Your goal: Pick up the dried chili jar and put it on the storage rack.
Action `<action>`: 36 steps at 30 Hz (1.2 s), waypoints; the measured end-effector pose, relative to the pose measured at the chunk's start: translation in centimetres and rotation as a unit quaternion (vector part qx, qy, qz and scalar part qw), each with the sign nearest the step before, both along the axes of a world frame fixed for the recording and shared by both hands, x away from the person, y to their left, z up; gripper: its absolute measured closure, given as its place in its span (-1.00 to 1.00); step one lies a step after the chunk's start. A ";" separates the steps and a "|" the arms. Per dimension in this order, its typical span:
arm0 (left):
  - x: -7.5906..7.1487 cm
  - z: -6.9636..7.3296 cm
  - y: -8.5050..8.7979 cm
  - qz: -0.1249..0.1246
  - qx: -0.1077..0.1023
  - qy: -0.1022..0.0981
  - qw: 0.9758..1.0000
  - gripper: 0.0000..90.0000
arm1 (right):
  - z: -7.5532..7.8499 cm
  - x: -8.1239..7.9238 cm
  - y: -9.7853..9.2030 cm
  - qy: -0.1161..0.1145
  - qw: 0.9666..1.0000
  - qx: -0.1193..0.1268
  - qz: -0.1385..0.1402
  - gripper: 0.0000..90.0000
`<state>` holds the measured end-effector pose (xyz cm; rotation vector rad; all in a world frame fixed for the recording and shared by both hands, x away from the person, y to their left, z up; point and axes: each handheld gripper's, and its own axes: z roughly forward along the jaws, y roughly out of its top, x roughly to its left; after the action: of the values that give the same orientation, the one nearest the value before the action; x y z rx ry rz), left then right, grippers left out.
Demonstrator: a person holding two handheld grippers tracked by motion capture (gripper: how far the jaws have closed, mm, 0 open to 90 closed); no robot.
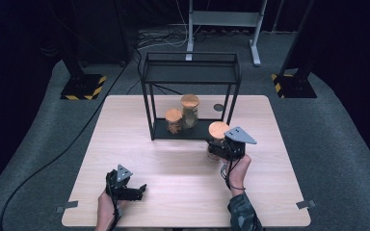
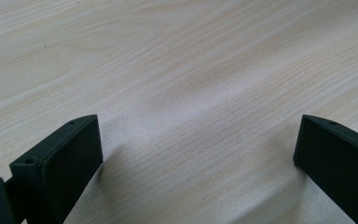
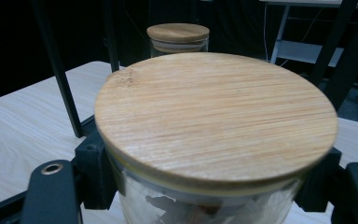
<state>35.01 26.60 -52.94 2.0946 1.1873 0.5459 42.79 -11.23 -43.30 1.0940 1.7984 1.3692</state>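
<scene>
- The left claw (image 1: 137, 188) lies low near the front left of the table (image 1: 125, 144), held by a hand (image 1: 107, 207) that comes in from the bottom edge of the high view.
- Its jaws stand wide apart with nothing between them; the left gripper view looks along them at bare pale wood grain.
- It is well apart from the rack and from every jar.
- A black wire rack (image 1: 191, 72) stands at the middle of the far side of the table, with a flat top shelf and a low bottom tray.
- On the bottom tray stand two glass jars with wooden lids: a short jar (image 1: 173, 121) on the left and a tall jar (image 1: 190, 110) just beside it on the right.
- In the right gripper view one of them, I cannot tell which, shows as a far jar (image 3: 178, 38) behind the near lid.
- A small dark round disc (image 1: 218, 107) lies on the table behind the rack's right legs.
- The held jar (image 1: 217, 134) is at the front right corner of the rack, upright, its wooden lid (image 3: 214, 116) on.
- The right claw (image 1: 220, 148) is clamped on the glass body of the held jar just below the lid, one jaw on each side.
- Whether the held jar rests on the table or is lifted off it cannot be told.
- The right hand (image 1: 237, 171) grips the claw's body from the near side, with a patterned sleeve (image 1: 243, 214) at the bottom edge.
</scene>
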 end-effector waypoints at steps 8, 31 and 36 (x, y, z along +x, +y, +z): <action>0.0 0.0 0.0 0.000 0.000 0.000 1.000 -0.99 | 0.2 0.8 0.5 -0.001 1.000 -0.002 0.002 -0.45; 0.0 0.0 0.0 -0.002 -0.001 0.001 1.000 -0.98 | 0.8 3.1 1.7 0.002 1.000 -0.004 0.002 -0.45; 0.0 0.0 0.0 -0.002 -0.001 0.002 1.000 -0.99 | 0.9 3.7 1.9 0.004 1.000 -0.001 -0.001 -0.45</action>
<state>35.03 26.63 -52.94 2.0955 1.1853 0.5391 46.44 -9.29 -42.41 1.1006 1.8043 1.3630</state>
